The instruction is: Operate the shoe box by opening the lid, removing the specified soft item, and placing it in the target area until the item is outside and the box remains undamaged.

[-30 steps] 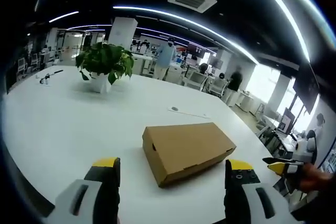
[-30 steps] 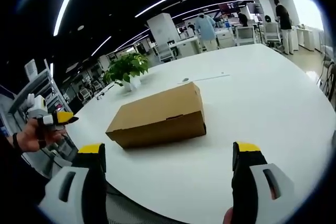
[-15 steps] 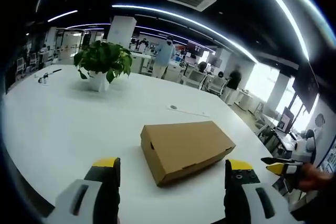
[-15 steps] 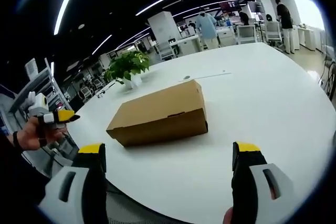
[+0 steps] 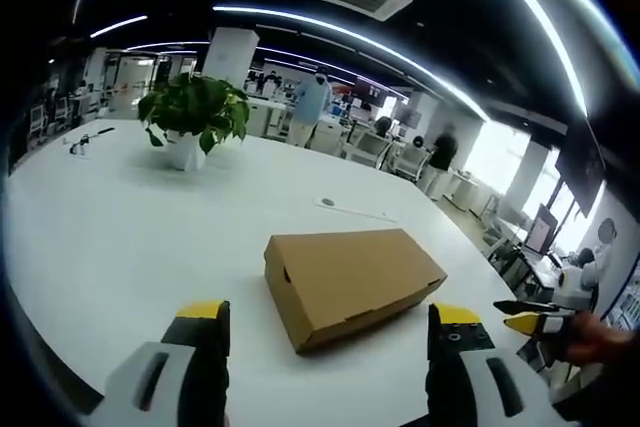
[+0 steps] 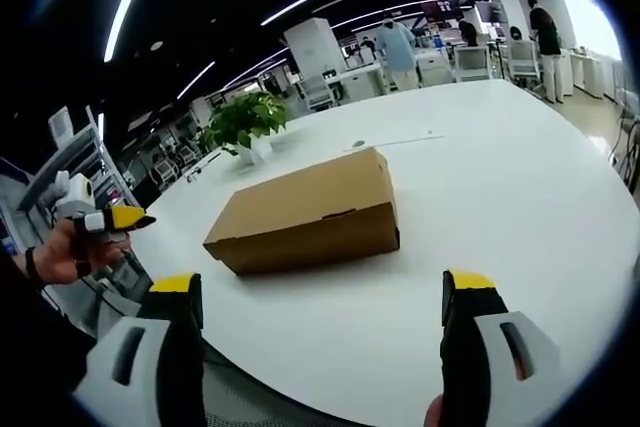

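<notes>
Right gripper [image 6: 320, 322] agape before lidded shoe box [image 6: 310, 212]

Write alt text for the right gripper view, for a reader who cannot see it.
A closed brown cardboard shoe box lies on a large white table, ahead of the open right gripper, which holds nothing. A potted plant stands on the table beyond the box, and the left gripper, held in a hand, shows at the left edge.
</notes>
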{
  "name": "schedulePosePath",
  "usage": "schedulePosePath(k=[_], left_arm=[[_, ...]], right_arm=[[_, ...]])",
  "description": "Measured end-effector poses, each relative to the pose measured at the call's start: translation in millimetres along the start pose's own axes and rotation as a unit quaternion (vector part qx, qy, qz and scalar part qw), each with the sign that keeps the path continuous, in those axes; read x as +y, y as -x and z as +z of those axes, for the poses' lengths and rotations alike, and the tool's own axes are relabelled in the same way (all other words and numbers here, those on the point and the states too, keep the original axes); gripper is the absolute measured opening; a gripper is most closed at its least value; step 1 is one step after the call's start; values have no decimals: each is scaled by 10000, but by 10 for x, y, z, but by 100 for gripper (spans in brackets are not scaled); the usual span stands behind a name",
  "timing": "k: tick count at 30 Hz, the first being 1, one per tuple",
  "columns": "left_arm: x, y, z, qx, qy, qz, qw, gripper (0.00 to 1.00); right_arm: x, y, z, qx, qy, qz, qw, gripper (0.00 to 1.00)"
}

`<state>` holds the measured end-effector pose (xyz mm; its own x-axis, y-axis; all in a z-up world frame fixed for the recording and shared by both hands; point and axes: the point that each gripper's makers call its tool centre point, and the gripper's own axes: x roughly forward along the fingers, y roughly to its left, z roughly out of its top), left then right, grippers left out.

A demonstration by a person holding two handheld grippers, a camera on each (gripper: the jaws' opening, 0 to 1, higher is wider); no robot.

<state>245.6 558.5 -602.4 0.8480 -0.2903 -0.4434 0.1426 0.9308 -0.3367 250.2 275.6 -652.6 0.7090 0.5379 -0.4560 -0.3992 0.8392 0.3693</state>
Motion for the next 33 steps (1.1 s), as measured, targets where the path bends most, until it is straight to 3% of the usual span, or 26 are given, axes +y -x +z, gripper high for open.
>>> schedulePosePath(k=[17, 33], left_arm=[[37, -149, -117, 152, 47, -54, 9999, 82], [14, -544, -239, 407, 28, -320, 9987, 82]], right_arm=[[-12, -271, -31, 215, 124, 128, 9996, 94], [-136, -722, 174, 323, 274, 196, 9989, 93]])
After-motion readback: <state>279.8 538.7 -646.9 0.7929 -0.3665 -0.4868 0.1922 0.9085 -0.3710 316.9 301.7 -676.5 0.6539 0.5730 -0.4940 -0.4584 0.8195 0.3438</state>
